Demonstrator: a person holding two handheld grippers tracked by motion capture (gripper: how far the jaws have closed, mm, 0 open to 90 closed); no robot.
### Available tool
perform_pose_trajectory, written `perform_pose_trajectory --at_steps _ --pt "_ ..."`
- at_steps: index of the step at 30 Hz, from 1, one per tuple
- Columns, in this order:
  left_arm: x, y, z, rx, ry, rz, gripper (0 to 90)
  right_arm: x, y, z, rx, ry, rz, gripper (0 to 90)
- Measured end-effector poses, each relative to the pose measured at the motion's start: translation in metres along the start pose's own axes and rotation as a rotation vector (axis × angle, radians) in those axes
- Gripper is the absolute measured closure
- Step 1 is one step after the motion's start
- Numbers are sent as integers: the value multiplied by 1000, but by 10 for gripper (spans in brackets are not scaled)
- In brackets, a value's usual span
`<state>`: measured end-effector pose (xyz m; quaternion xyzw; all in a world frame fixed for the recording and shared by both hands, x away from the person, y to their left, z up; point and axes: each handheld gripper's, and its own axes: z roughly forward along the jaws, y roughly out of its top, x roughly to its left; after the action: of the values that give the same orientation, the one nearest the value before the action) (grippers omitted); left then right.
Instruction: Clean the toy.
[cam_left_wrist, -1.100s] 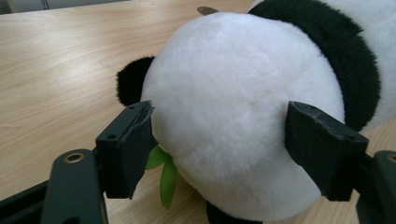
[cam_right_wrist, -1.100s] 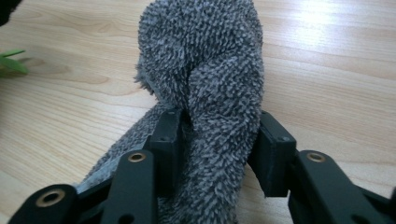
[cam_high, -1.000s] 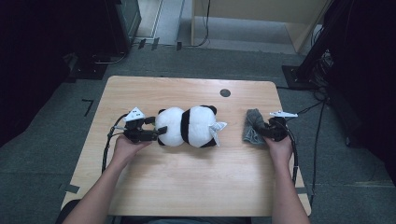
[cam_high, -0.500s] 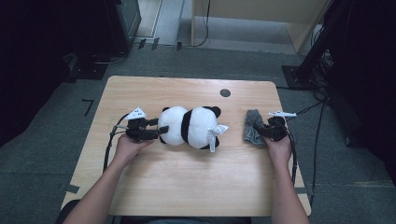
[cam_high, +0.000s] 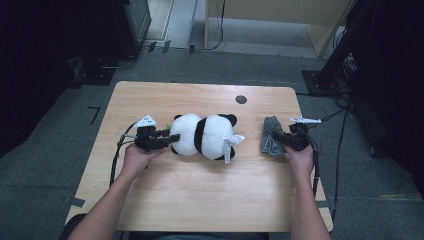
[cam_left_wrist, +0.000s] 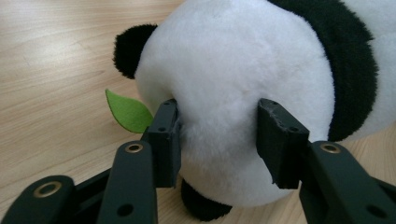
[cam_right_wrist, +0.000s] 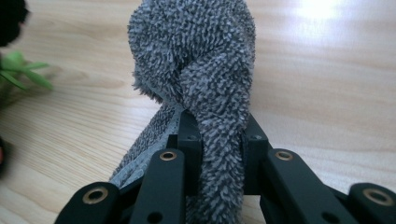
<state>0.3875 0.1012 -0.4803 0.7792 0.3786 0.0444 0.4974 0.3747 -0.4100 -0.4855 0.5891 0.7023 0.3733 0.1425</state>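
The bench (cam_high: 200, 200) lies wide and bare under my arms, its grommet hole (cam_high: 241, 99) at the far edge. On its middle lies the panda plush (cam_high: 202, 136), on its side, head toward my left. Over the last second it has slid a little toward my left, and its white tag (cam_high: 231, 145), which stuck out level before, now droops toward me. I take that to mean my left pull is dragging and turning the toy, so the grip is holding.

My left claw (cam_left_wrist: 219, 140) is pinching the panda's white fur, jaws sunk into the pile on both sides, a green felt leaf (cam_left_wrist: 127, 111) just beside one jaw. My right claw (cam_right_wrist: 219, 154) is pressed together on a fold of the grey cloth (cam_right_wrist: 196, 65), which stands bunched above the jaws; in the high view it sits near the plush's tag end, not touching it, and has barely shifted.
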Motion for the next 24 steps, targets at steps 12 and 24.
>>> perform_pose_trajectory --at_steps 12,24 --pt "-13 -2 -11 -5 21 -34 644 29 12 -21 -42 39 -76 765" --pt "-15 -4 -9 -18 53 -35 635 70 42 -27 -35 86 -172 764"
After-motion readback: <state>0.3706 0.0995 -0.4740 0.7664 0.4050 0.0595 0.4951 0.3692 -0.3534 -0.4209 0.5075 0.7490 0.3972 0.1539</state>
